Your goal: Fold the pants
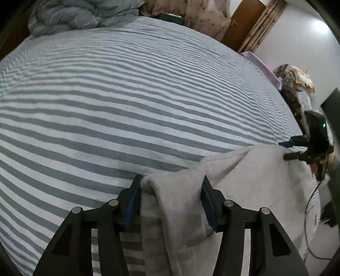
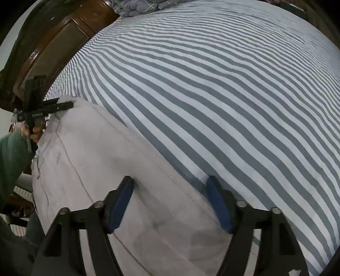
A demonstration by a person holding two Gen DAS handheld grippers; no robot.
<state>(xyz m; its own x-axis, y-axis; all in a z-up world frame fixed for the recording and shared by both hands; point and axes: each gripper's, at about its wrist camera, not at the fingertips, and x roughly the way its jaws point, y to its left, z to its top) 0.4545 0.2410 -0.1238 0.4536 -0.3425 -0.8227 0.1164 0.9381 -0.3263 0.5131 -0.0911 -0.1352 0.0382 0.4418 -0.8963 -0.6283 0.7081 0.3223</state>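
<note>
Left tongs (image 1: 171, 186) on pants (image 1: 244, 180), unlabelled.

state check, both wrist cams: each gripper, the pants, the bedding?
left gripper: fingers apart, a bunched fold of cloth between them; grip unclear.
right gripper: open, fingers over the cloth.
pants: light grey, spread along the near bed edge, one end bunched.
striped bedsheet: lying smooth.
quilt: heaped at the far end.

Left gripper (image 1: 171, 182) has its jaws parted, pointing toward twelve o'clock; right gripper (image 2: 170, 182) spreads wide, aimed likewise.
</note>
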